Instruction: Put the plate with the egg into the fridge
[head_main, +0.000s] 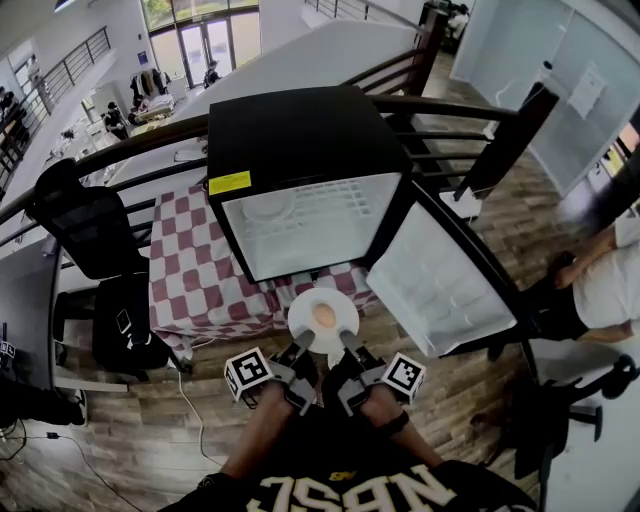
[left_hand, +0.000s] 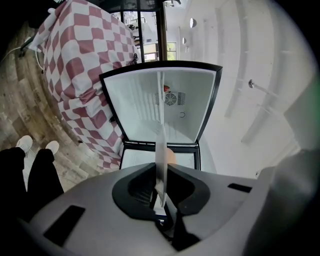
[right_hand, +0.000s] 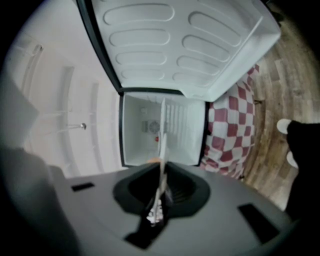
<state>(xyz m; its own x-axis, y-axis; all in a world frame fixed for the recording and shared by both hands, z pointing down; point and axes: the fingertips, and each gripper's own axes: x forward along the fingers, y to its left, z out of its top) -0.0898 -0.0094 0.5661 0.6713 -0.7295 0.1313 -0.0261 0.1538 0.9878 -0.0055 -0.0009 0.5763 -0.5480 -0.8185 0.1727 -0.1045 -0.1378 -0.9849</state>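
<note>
Carrying step. Left hand-held gripper clamped on the near rim of the plate, which bears the egg and sits just in front of the open fridge; right hand-held gripper clamped likewise (both grips edge-on). Next move, by judgement: advance the plate level into the fridge's cavity, left of its swung-out door.

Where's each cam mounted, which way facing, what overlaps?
Head view: on the head, steeply down at the open fridge; forearms, left hand-held gripper and right hand-held gripper show.
Left gripper view: on its hand-held gripper, faces the fridge along the clamped plate; legs at left.
Right gripper view: likewise, other side; a leg at right.
All three share fridge and plate.
</note>
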